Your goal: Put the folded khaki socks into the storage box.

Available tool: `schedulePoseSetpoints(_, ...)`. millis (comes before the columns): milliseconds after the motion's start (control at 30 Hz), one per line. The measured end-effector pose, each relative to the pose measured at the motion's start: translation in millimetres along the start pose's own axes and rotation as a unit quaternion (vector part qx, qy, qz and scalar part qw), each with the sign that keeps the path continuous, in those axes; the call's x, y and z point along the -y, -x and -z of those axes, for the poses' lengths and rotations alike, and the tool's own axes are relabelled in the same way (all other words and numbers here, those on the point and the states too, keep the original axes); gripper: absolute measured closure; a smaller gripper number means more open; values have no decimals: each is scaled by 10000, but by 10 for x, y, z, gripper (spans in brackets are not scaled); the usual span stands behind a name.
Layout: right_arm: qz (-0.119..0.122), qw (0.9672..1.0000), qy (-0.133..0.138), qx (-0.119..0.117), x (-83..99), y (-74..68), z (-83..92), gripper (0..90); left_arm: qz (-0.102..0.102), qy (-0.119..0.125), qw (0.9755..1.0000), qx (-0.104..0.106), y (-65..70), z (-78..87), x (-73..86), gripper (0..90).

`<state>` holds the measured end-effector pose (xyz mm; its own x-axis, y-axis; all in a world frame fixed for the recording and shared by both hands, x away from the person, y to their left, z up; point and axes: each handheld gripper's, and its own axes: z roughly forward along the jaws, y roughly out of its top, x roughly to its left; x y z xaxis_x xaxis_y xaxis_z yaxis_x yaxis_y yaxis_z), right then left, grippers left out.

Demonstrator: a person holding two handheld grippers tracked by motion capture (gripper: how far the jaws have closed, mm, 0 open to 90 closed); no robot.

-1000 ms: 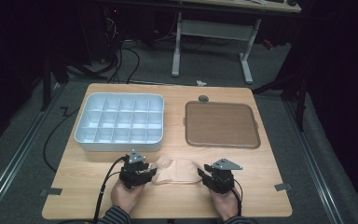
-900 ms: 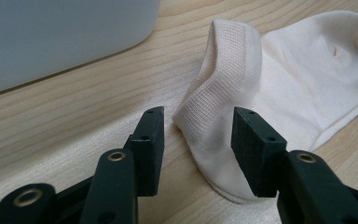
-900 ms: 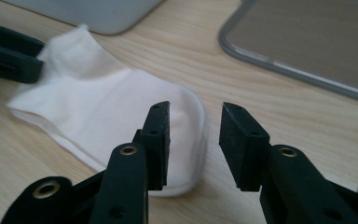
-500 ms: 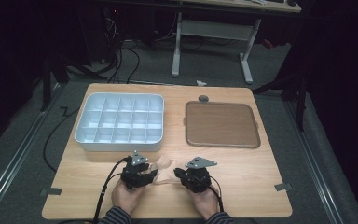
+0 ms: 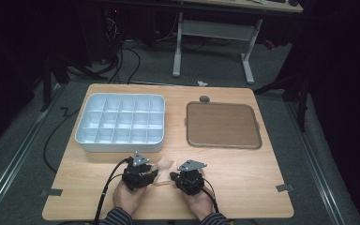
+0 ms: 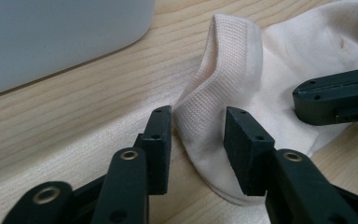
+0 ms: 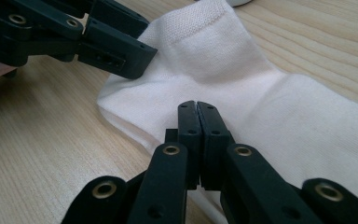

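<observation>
From above, my left gripper (image 5: 153, 174) and my right gripper (image 5: 173, 176) sit close together near the front edge of the desk (image 5: 243, 173), with the pale sock (image 5: 165, 164) lying on the wood between and just behind them. The white compartment tray (image 5: 121, 123) stands toward the back left corner and the brown tray (image 5: 223, 124) toward the back right. In the left gripper view, my left gripper's (image 6: 197, 144) jaws stand apart on either side of the sock's (image 6: 242, 88) ribbed cuff fold; they have just been closing in, but I cannot see the pads pressing the cloth. In the right gripper view, my right gripper's (image 7: 197, 106) jaws are pressed fully together, their tips over the sock (image 7: 261, 107); whether any fabric is caught between them I cannot tell.
</observation>
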<state>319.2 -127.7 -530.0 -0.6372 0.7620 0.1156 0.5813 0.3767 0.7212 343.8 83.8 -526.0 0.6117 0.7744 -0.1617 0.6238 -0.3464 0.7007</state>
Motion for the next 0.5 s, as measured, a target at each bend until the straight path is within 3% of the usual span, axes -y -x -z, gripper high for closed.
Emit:
schedulePoseSetpoints(200, 15, 10000, 1, -11, 5, -3, 0, 893, 39, -14, 10000, 41, 13, -20, -16, 706)
schedulePoseSetpoints(267, 36, 10000, 2, 5, 8, -6, 1, 894, 146, -62, 9998, 125, 0, -33, -34, 799)
schedulePoseSetpoints(500, -11, 10000, 35, -7, 15, -5, 0, 894, 314, -46, 9986, 421, -73, -13, -33, 838)
